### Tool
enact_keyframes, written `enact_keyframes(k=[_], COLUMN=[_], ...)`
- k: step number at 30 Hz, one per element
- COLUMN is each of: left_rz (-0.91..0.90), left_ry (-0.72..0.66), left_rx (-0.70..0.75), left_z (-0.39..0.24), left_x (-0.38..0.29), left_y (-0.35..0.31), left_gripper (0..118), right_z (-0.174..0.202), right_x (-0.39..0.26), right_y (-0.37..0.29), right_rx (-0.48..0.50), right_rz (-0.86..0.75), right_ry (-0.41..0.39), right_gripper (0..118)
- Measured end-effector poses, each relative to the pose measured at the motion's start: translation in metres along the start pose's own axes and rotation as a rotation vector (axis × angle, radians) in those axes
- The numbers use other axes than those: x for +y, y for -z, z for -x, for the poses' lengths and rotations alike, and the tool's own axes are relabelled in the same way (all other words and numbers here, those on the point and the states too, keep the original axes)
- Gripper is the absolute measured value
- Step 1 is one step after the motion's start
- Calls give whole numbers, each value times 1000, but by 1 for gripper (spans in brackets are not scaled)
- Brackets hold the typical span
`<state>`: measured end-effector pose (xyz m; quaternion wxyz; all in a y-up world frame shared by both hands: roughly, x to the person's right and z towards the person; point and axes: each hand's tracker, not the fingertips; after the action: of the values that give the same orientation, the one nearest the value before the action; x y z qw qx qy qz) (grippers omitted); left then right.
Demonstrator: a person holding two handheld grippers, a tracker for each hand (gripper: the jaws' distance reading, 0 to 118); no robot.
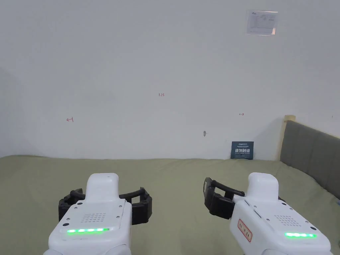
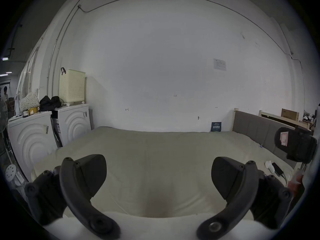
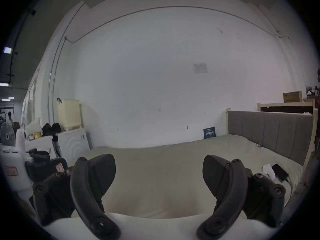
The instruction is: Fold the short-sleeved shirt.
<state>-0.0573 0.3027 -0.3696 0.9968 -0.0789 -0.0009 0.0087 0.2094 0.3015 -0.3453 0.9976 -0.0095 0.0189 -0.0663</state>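
1. The bed (image 1: 172, 172) lies flat and bare ahead of both grippers, from its near edge to the wall (image 1: 149, 66).
2. The left gripper (image 1: 105, 202) and right gripper (image 1: 229, 202) hang side by side above the bed, jaws spread wide, with a bare gap between them.
3. The headboard (image 1: 312, 152) stands upright along the bed's right side.
4. A phone (image 3: 279, 172) and a small white thing (image 3: 268, 171) lie at the bed's right edge, near the headboard.
5. A blue sign (image 1: 242, 150) leans on the wall at the far right corner.
6. White machines (image 2: 72, 122) stand beside the bed's left side, with a basket (image 2: 71, 86) on top.
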Motion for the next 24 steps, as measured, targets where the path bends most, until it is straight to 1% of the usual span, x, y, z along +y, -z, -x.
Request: enact_keyframes(k=[2,4,8,10,12,14,16,18,20,24], left_rz=[2,-2,0,2,4,4,13,15,18,51], left_ry=[-3,-11,-24,-29,-32,-36,-41,-46,-46,-56], left_rx=[-8,-20,-18,-21,-22,-23,-33,-34,-28,-32], left_z=[0,2,5,6,7,7,8,9,9,11], left_x=[1,2,4,5,5,5,5,5,5,3], left_y=[0,-1,-1,-2,-2,-2,-1,0,2,6], left_gripper=[118,118,118,118,118,118,118,118,118,118], right_z=[2,6,6,6,10,11,10,6,6,4], right_x=[3,3,7,10,10,9,9,11,11,16], right_y=[3,-1,-1,4,9,13,14,13,13,13], right_rx=[-13,-74,-97,-154,-204,-197,-163,-133,-132,-116], right_rz=[19,-23,-23,44,81,102,124,133,130,134], right_ry=[-52,-76,-63,-59,-101,-121,-120,-89,-67,-63], right_gripper=[105,105,105,105,105,105,105,105,105,105])
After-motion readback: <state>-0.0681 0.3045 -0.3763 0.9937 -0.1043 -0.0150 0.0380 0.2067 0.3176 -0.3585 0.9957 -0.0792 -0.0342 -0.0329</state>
